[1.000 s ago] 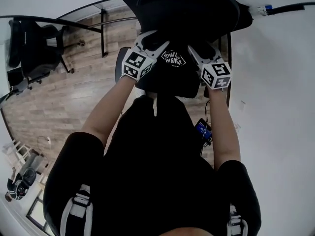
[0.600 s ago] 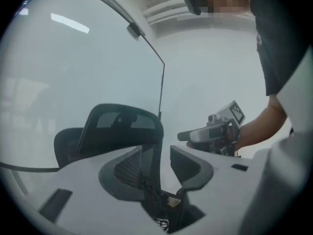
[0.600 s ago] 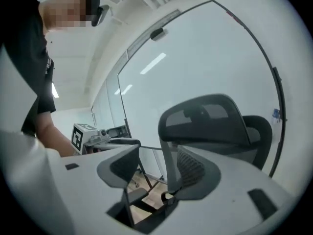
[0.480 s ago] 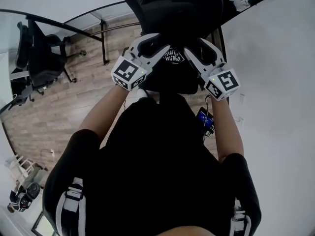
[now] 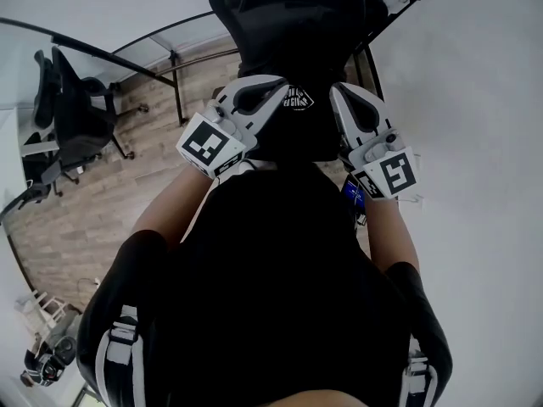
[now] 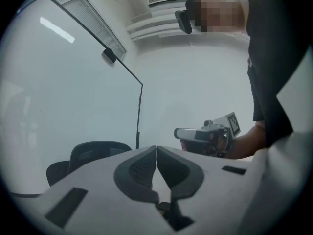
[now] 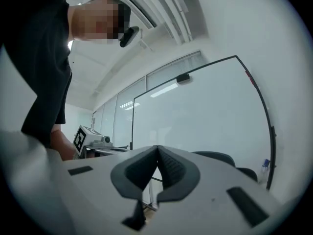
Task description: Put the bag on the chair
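The bag (image 5: 293,100) rests on the chair (image 5: 227,5), printed side up. It lies ahead of and below both grippers and sits between them in the head view. By the look of it the placing is done, since the bag has the chair under it and neither gripper touches it.

The left gripper (image 6: 156,153) has just been closing. Its pads now meet along one line with nothing between them, and only a wall and a second chair (image 6: 93,153) show beyond its tips. The right gripper (image 7: 157,155) has just been closing too and is pressed together on nothing, pointing level at a glass panel (image 7: 195,111).

Both grippers are held close to the person's chest, above the bag and one to each side of it. That probably keeps them clear of the bag so it isn't snagged or pulled back off the seat.
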Motion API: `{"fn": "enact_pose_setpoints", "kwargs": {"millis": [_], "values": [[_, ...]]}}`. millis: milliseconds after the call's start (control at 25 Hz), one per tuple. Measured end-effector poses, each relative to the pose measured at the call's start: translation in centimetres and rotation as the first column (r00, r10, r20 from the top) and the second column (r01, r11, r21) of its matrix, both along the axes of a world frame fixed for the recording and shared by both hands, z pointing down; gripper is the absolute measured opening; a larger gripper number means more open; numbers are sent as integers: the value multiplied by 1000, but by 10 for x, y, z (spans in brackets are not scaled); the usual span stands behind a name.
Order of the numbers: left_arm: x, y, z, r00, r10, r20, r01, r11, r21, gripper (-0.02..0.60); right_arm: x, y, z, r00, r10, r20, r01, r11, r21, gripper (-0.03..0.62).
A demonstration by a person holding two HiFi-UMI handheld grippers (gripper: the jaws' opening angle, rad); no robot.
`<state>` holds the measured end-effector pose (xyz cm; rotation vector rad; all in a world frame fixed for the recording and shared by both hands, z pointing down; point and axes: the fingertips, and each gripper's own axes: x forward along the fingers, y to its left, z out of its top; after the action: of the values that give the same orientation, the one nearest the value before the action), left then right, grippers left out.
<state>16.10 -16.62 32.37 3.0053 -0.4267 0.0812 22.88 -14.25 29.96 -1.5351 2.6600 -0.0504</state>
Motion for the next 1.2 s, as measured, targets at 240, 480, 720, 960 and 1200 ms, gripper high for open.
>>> {"fn": "enact_pose_setpoints", "kwargs": {"millis": [240,480,720,960,1200], "values": [[-1,24,-23,1000,7,2,-7,999,47,5,-1,29,-16,1000,9,-20,-10,1000,-18,0],[1,38,-27,1000,12,-10,-11,996,87,5,3,44,-3,999,33,-2,-33,998,-46,0],[3,41,-16,1000,24,10,-25,995,99,5,4,46,3,996,80,-44,-82,996,-44,0],[8,45,-13,999,23,38,-27,994,109,5,6,48,7,997,74,-27,-75,996,-57,0],[11,47,-10,999,22,48,-27,992,124,5,4,50,11,998,56,-35,-58,996,-61,0]]}}
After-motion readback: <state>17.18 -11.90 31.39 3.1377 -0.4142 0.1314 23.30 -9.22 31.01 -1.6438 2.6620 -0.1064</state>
